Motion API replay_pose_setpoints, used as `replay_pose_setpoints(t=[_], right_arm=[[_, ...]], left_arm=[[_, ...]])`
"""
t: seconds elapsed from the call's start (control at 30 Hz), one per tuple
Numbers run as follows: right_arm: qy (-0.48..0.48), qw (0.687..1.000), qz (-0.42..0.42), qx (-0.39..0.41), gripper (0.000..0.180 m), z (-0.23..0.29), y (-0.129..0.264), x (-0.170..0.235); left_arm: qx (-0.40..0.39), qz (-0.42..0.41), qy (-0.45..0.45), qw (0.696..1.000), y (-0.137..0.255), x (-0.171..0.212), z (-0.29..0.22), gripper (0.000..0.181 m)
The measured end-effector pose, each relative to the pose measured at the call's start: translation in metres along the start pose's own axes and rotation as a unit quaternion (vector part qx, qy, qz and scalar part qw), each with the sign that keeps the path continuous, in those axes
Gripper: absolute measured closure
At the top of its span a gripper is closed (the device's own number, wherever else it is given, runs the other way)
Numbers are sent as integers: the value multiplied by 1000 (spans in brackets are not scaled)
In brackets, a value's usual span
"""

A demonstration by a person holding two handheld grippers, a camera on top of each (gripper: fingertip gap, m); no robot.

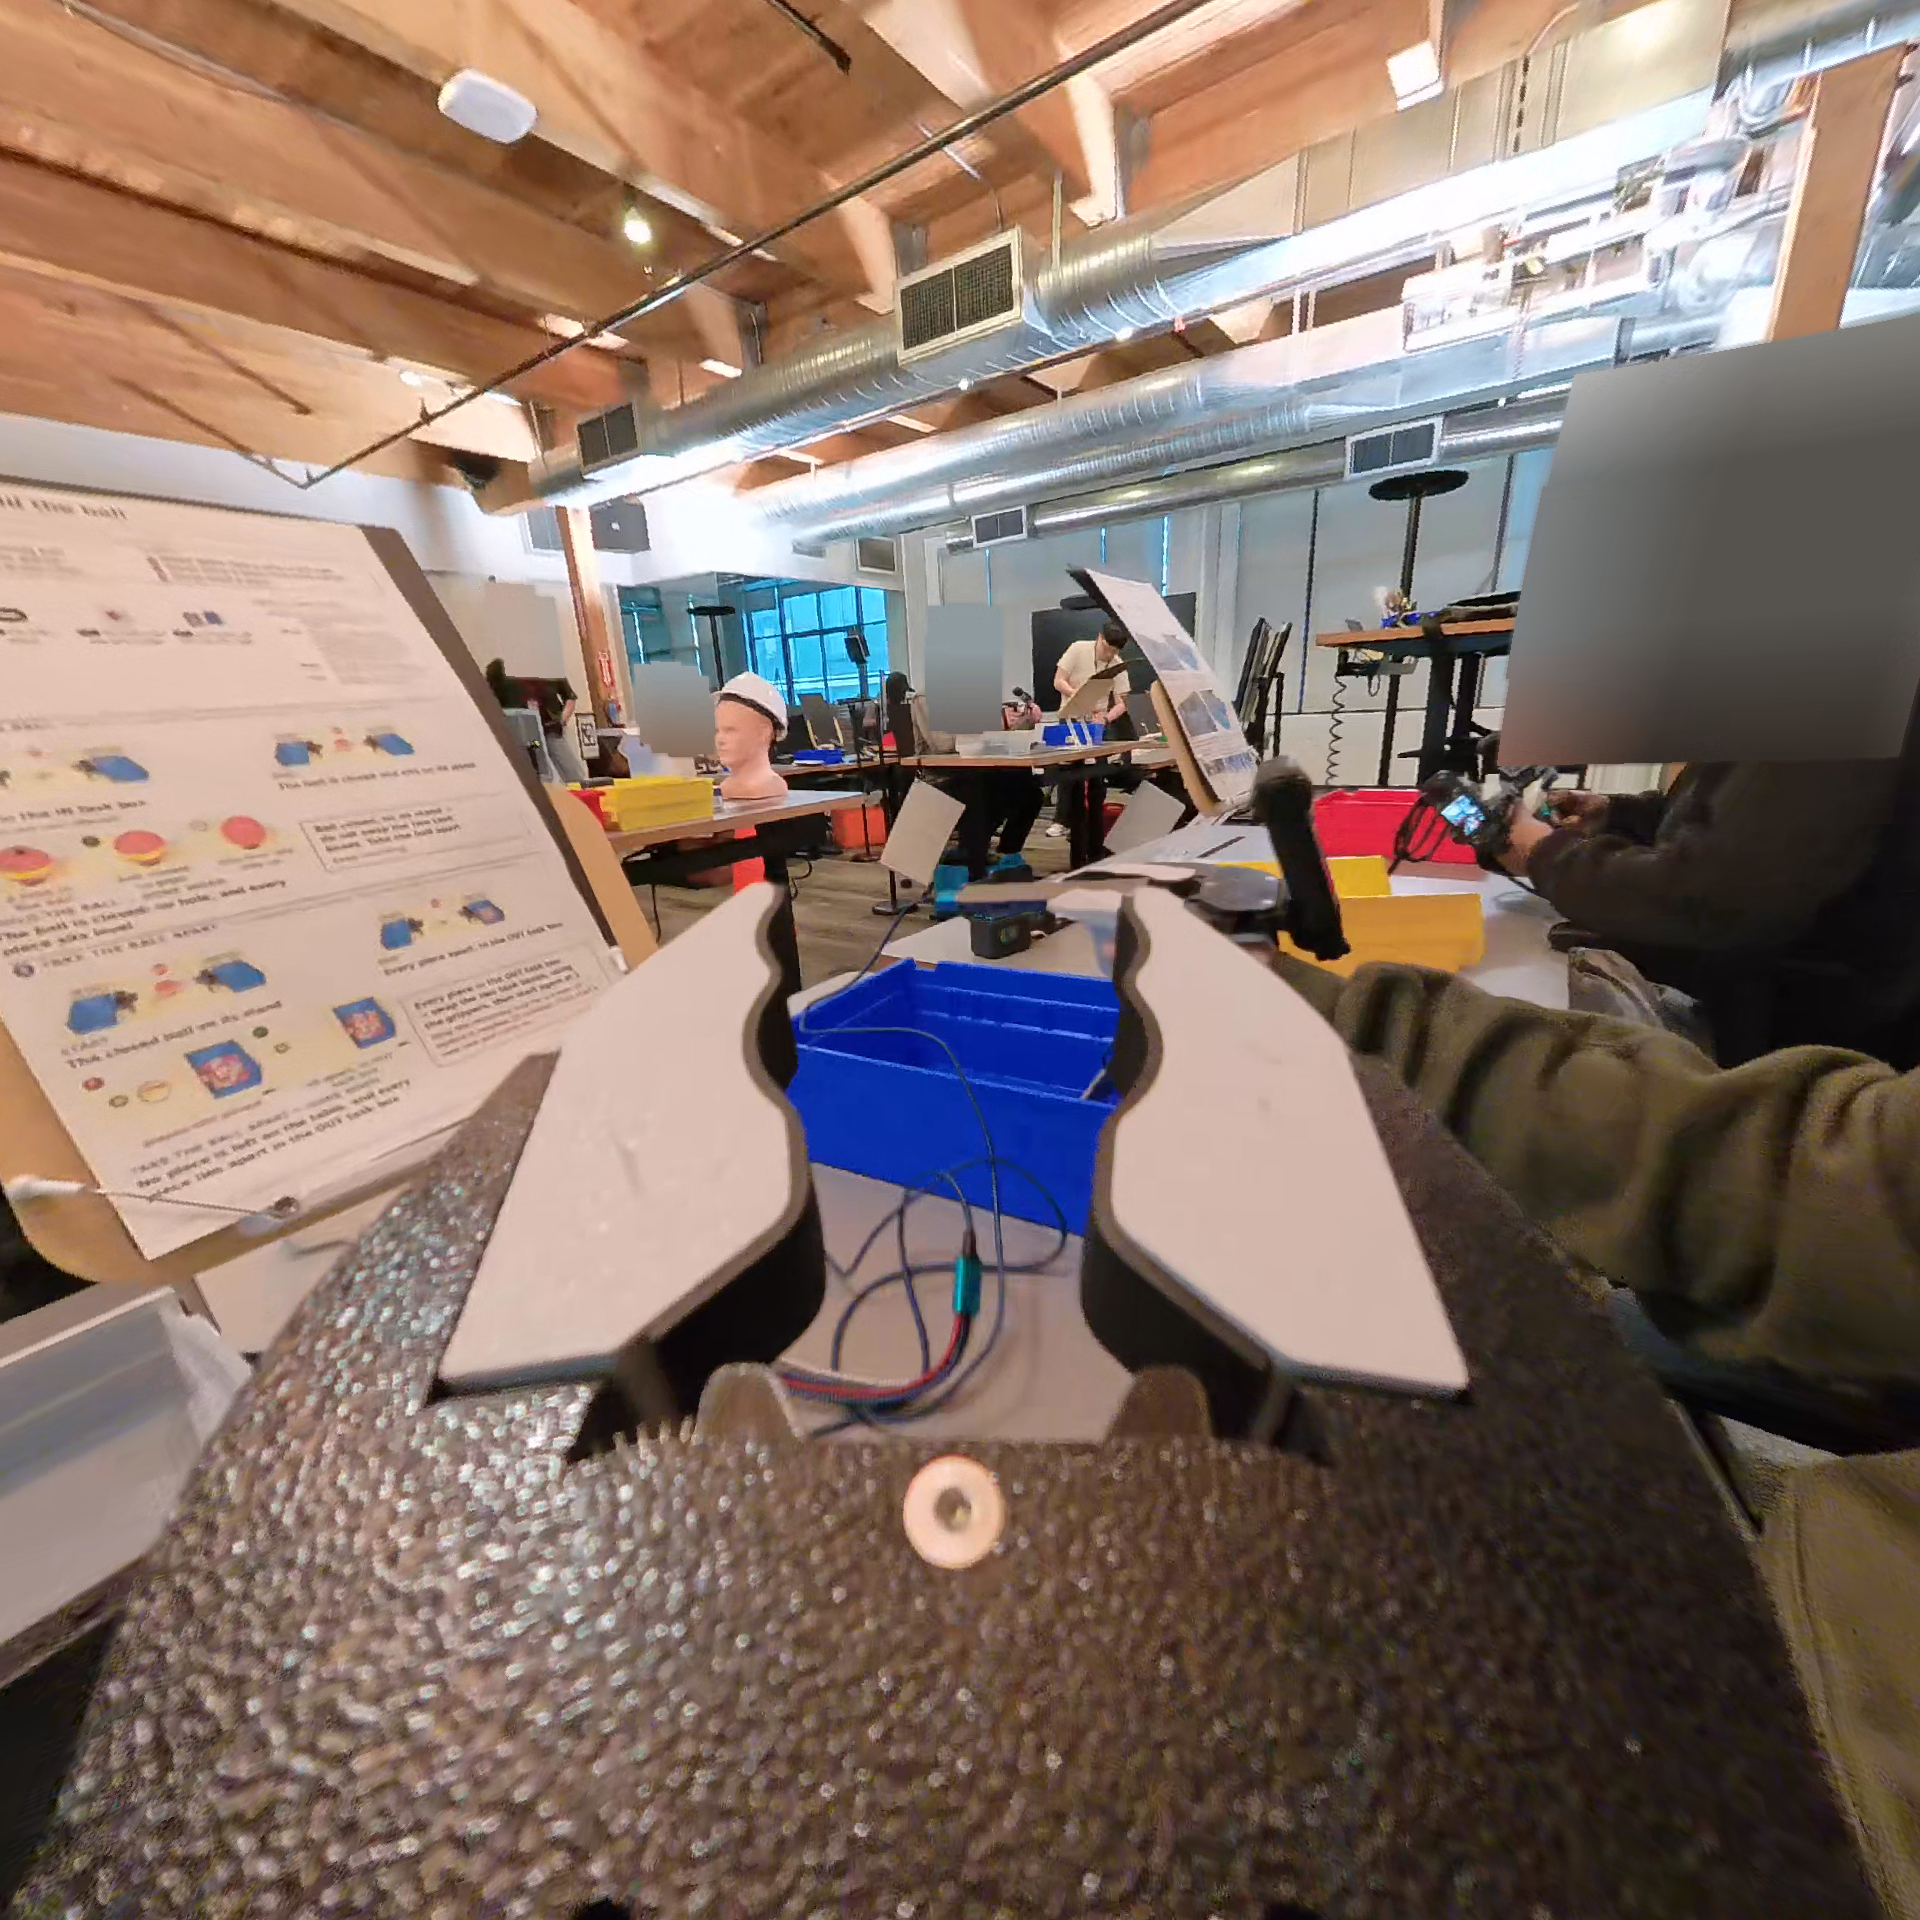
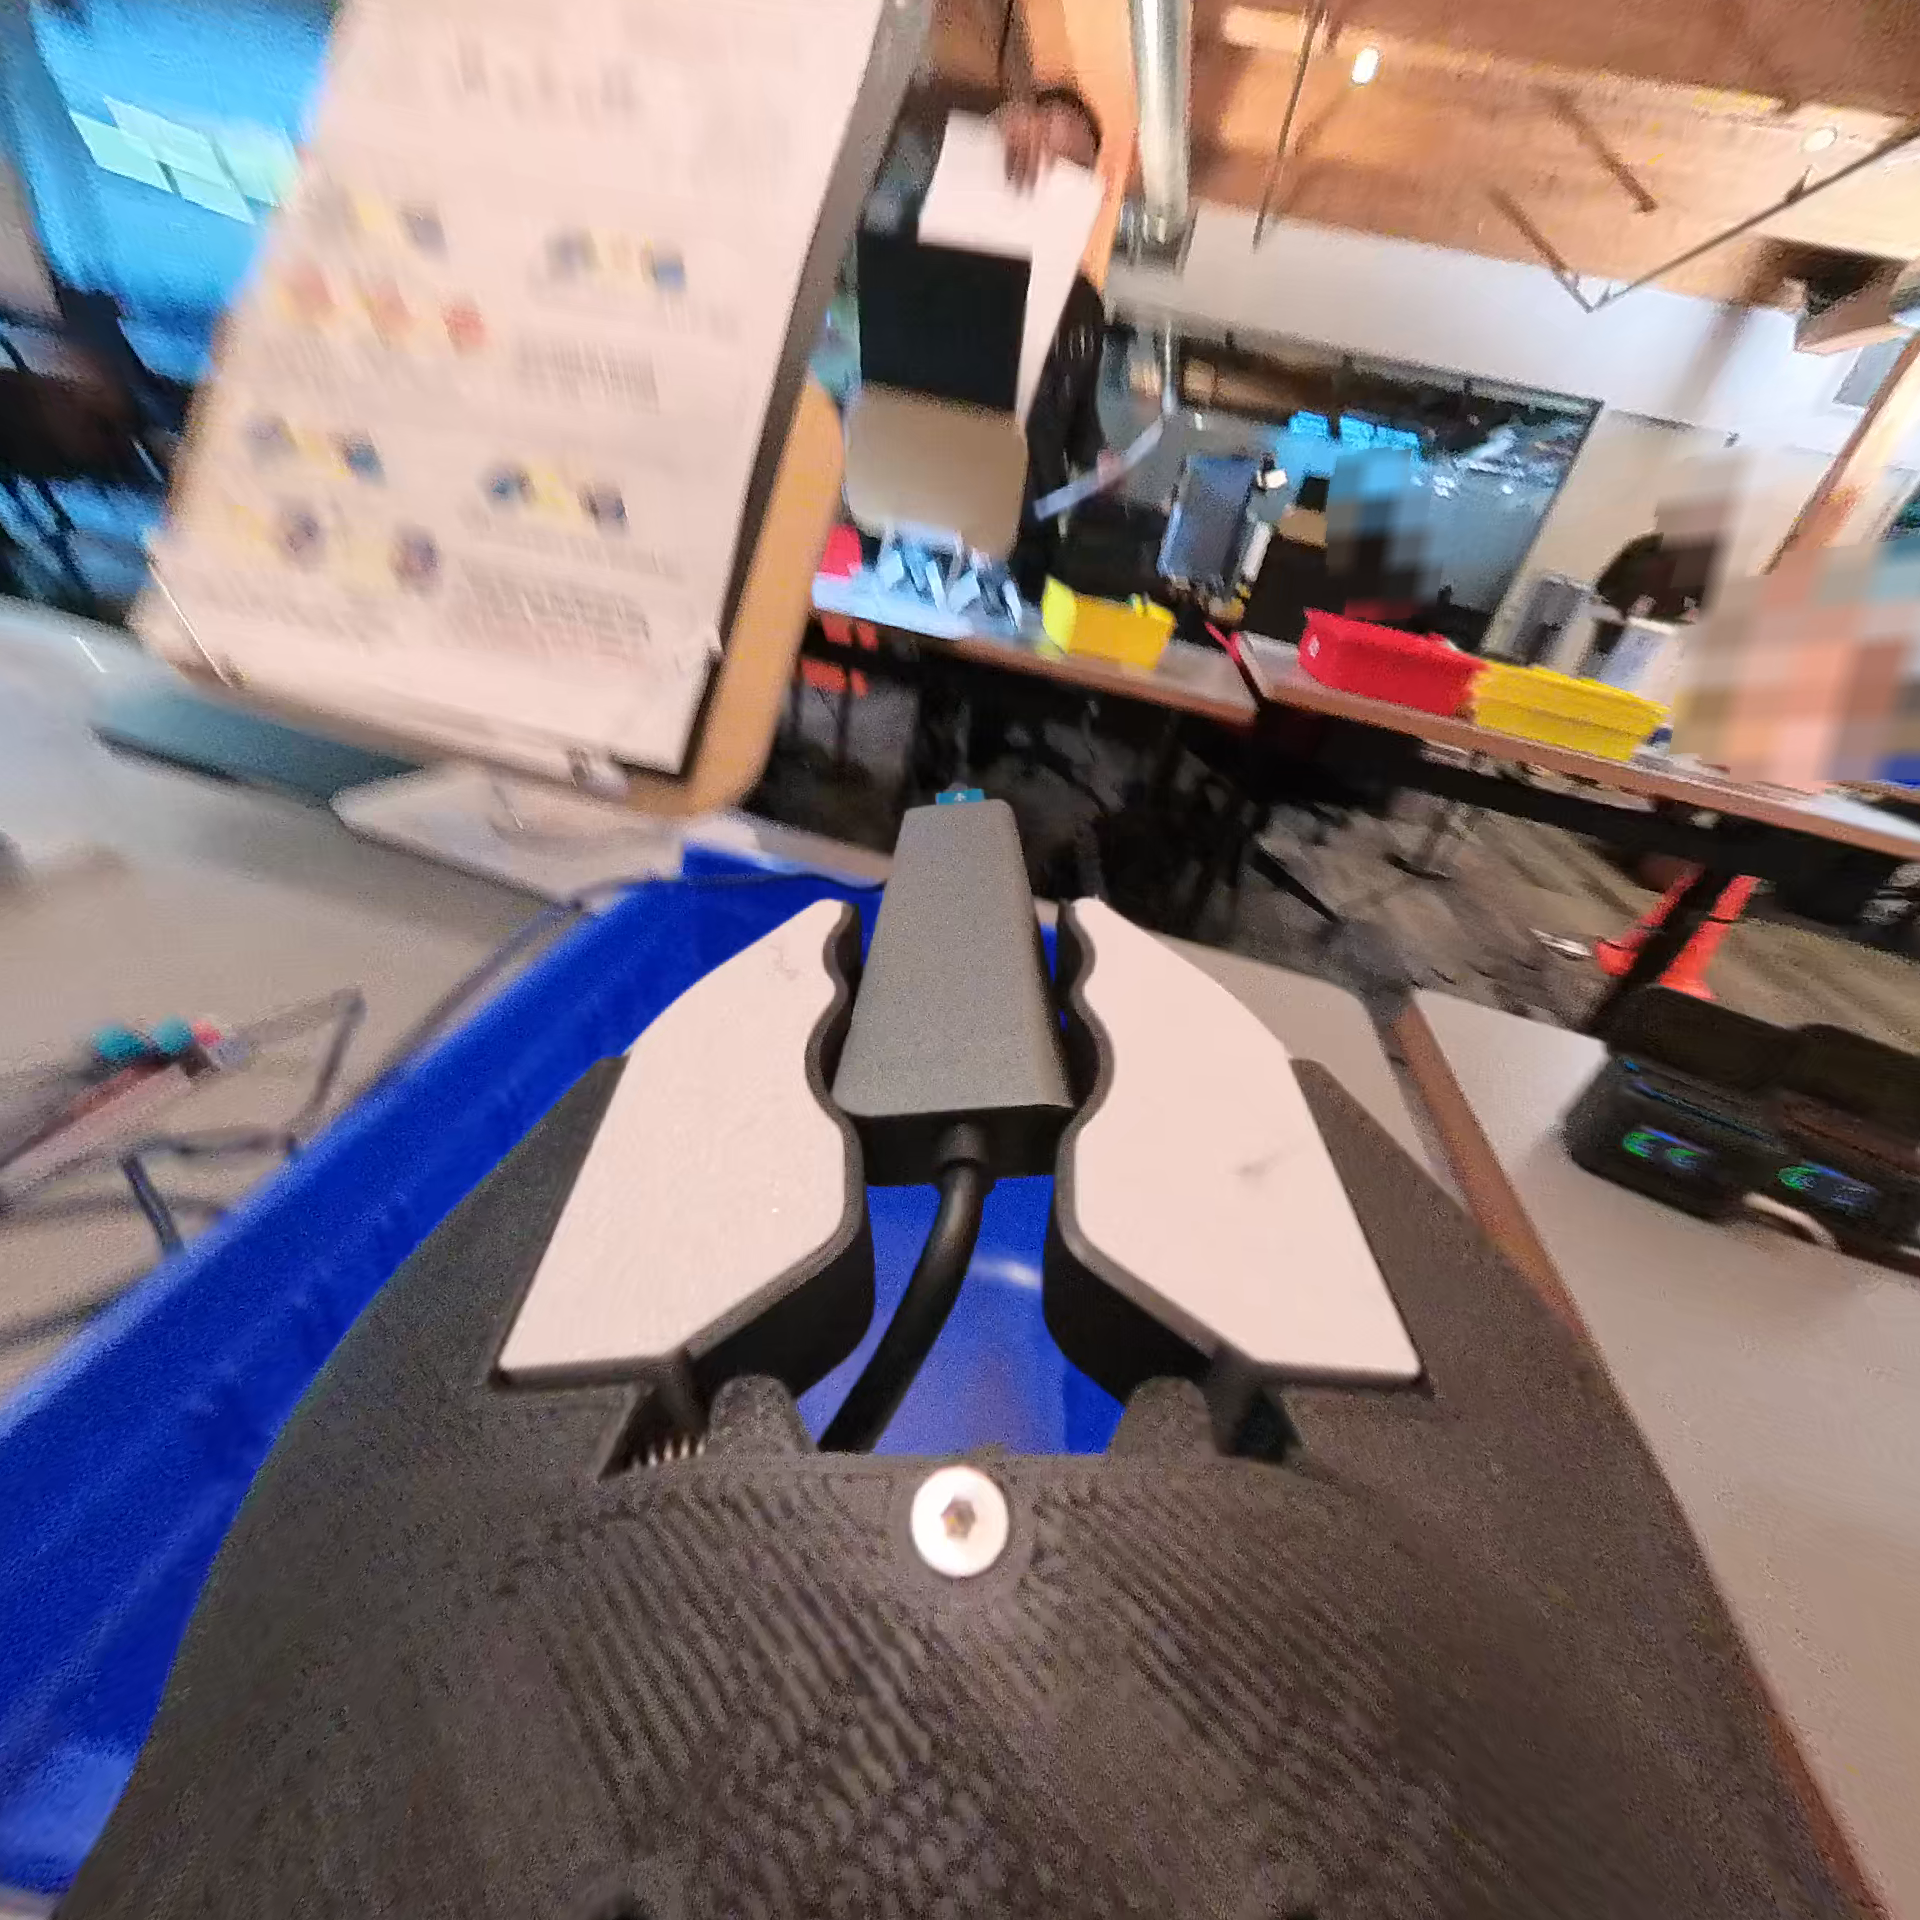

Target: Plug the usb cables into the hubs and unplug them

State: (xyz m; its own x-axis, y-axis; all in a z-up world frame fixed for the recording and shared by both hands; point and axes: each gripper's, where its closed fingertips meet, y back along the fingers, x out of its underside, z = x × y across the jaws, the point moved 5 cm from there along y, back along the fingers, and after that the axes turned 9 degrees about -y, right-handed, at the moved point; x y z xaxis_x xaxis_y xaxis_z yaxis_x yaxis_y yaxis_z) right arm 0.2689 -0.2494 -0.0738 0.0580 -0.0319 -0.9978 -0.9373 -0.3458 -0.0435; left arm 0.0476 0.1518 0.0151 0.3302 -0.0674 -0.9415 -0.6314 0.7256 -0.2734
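Left gripper (image 1: 951, 987) spread wide with nothing between its fingers, raised over the grey table (image 1: 935, 1340). Below the gap, a tangle of thin usb cables (image 1: 966, 1288) with a teal connector, loose on the tabletop just in front of a blue bin (image 1: 956, 1091). Right gripper (image 2: 956, 935) clamped on a black hub (image 2: 951, 997), held above the blue bin, body pointing forward between the fingers, thick black cord trailing back and down. Beside the bin, an instruction board (image 1: 270, 831) propped upright. Right view heavily blurred.
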Motion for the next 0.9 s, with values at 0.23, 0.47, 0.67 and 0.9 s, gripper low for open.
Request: replay_pose_setpoints(t=[0.23, 0.47, 0.67, 0.9], right_arm=[[49, 984, 173, -1, 142, 16, -13, 51], [5, 971, 240, 2, 103, 1, -5, 32], [18, 963, 267, -39, 94, 25, 7, -24], [118, 894, 358, -244, 91, 207, 9, -1]], left_arm=[[-11, 46, 10, 999, 1, 22, 13, 124], [-5, 74, 17, 997, 1, 34, 15, 124], [-7, 75, 19, 997, 3, 35, 18, 124], [-4, 90, 28, 996, 1, 41, 18, 124]])
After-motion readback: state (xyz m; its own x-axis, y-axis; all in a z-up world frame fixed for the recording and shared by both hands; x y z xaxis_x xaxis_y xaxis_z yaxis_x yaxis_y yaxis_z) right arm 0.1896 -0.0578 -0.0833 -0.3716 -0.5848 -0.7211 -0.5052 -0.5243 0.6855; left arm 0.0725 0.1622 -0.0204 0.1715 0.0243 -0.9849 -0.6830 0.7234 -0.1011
